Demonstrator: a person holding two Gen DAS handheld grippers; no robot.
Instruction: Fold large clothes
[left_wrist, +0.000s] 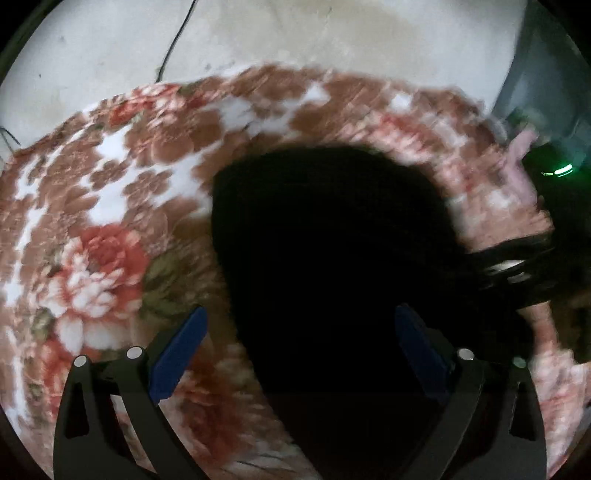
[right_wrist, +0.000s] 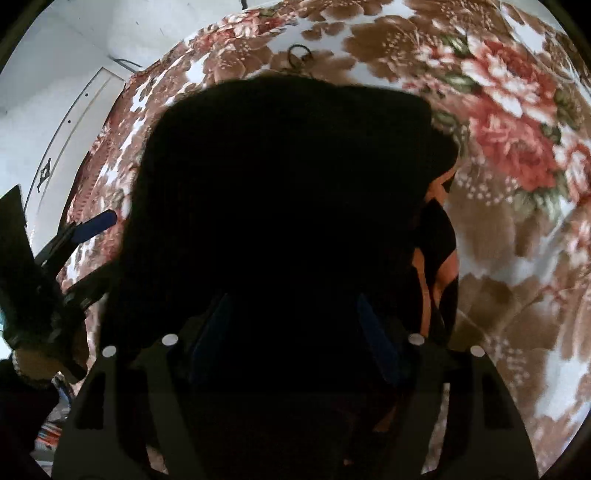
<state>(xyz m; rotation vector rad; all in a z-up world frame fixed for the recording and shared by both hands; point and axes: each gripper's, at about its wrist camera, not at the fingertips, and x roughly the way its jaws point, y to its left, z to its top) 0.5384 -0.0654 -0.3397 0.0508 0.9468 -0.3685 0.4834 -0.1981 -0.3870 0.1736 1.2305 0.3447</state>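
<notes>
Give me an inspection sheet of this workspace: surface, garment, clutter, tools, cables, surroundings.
Surface: floral blanket, brown and red on white, covering the work area.
Job's things: black garment lying on the blanket; orange patches at its right edge.
Clutter: small dark ring-shaped item on the blanket beyond the garment.
Grippers: left tool open above the garment's edge; right tool open over the garment, nothing visibly clamped.
Cables: thin black cable on the pale floor.
Surroundings: white wall; green light at the right edge.
</notes>
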